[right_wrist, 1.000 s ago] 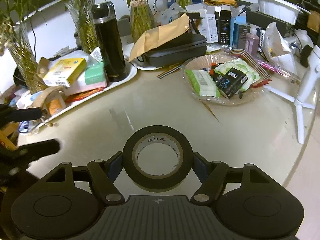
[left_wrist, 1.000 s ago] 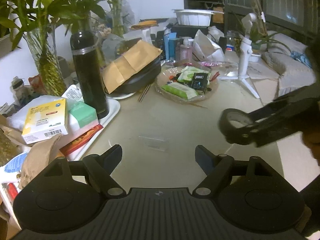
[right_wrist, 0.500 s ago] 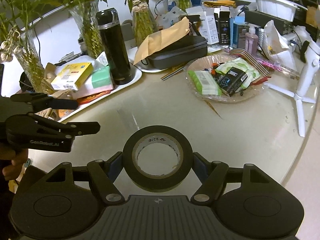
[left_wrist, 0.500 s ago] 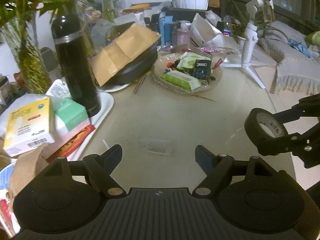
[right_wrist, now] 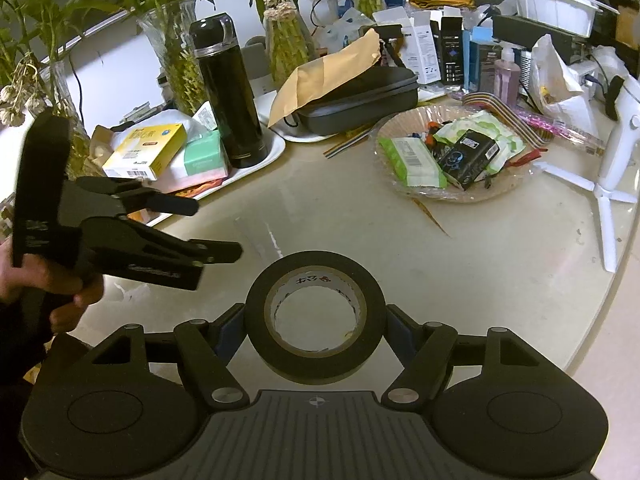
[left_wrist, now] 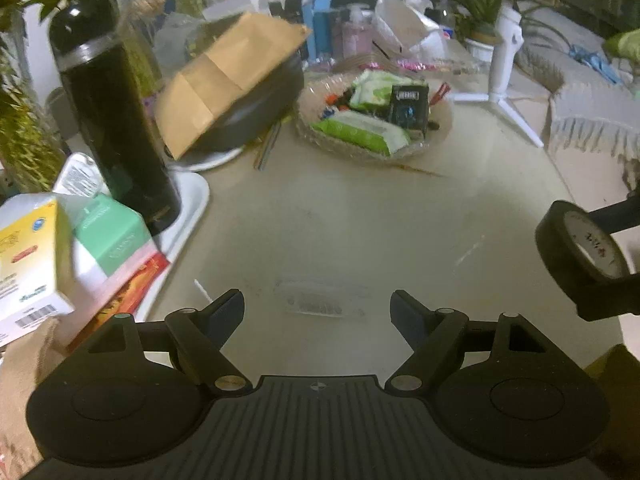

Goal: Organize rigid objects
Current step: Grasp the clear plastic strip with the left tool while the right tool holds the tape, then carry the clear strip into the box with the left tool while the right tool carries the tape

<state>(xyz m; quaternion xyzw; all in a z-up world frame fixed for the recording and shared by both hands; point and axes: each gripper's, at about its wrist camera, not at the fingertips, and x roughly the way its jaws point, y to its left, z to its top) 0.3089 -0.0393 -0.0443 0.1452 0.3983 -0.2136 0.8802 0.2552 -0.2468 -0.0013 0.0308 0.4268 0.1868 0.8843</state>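
Observation:
A black roll of tape [right_wrist: 316, 360] with a white core sits between my right gripper's [right_wrist: 316, 320] fingers, which are shut on its sides above the beige table [right_wrist: 500, 280]. The same roll [left_wrist: 560, 252] shows at the right edge of the left wrist view. My left gripper [left_wrist: 316, 308] is open and holds nothing. It hovers low over a faint clear plastic piece [left_wrist: 320, 300] lying on the table. In the right wrist view, a hand holds the left gripper [right_wrist: 214, 227] to the left of the tape.
A white tray [right_wrist: 276, 148] at the left carries a black flask [right_wrist: 228, 96], a yellow box [right_wrist: 148, 152] and a green tissue pack [right_wrist: 202, 158]. Behind are a black case [right_wrist: 360, 100] under a brown envelope, a glass dish [right_wrist: 508, 188] of packets, and a white tripod stand [right_wrist: 612, 160].
My left gripper has come forward and lower over the table, closer to the clear piece and into the right wrist view from the left. The right gripper and the tape have kept still.

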